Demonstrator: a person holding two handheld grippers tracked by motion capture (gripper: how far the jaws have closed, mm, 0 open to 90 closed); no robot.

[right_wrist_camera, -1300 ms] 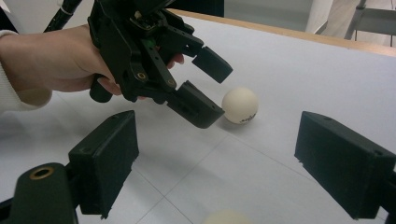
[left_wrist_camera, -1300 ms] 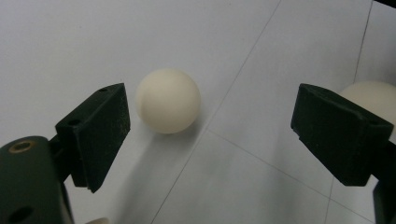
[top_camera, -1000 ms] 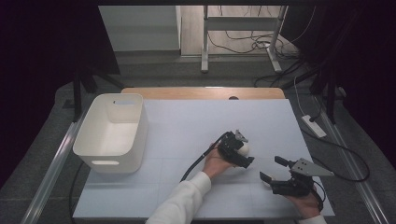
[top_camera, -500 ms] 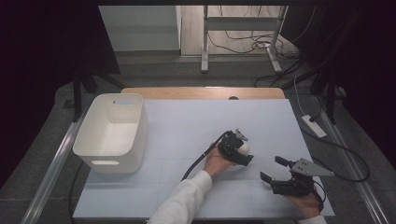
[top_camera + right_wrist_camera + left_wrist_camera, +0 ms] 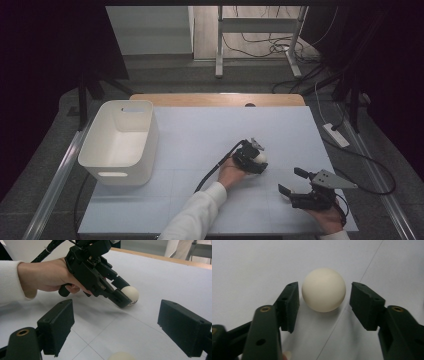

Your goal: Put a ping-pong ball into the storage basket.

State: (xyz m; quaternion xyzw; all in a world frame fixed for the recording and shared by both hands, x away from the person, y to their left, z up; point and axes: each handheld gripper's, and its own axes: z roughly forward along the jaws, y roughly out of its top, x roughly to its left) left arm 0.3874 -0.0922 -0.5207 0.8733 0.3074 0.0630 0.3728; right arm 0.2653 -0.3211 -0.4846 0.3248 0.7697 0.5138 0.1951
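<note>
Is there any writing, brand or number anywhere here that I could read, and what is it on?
Nothing can be read.
Dark print low on the white ball between the jaws of the left hand-held gripper: too small and blurred to read.
White bin and table sheet: no markings seen.

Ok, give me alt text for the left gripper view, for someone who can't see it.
A cream-white ball sits on a white table between the two black jaws of the left hand-held gripper, which have just been closing on it. A narrow gap shows on each side, so the pads do not yet press the ball.
</note>
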